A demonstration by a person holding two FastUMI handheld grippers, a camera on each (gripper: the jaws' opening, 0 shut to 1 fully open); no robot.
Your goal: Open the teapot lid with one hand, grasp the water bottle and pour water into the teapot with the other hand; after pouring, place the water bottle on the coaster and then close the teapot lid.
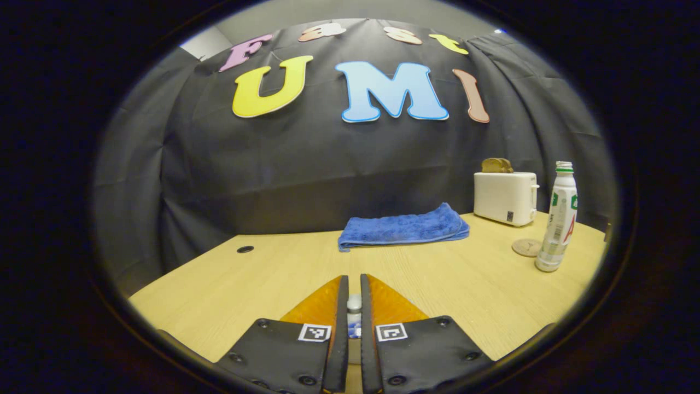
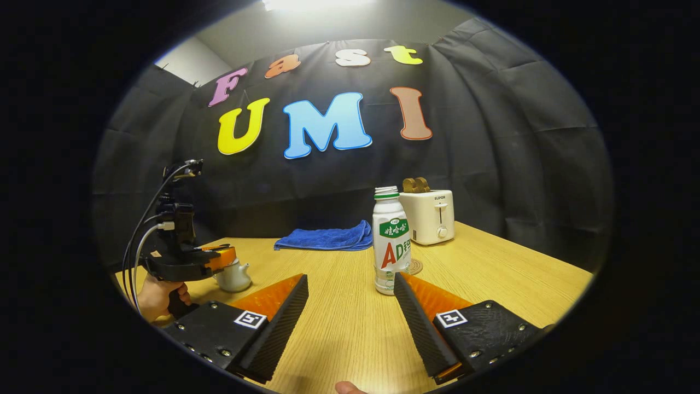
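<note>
Now: left gripper (image 1: 354,306) clamps lid knob (image 1: 354,302) | right gripper (image 2: 350,298) spread | bottle (image 2: 391,241) upright

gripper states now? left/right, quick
Left gripper: closed on the teapot lid knob.
Right gripper: open, holding nothing, water bottle just ahead.

Both views tableward, sharing water bottle (image 1: 558,219).

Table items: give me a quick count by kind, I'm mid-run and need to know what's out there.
Teapot: 1
Water bottle: 1
Coaster: 1
Blue towel: 1
Toaster: 1
Total: 5
</note>
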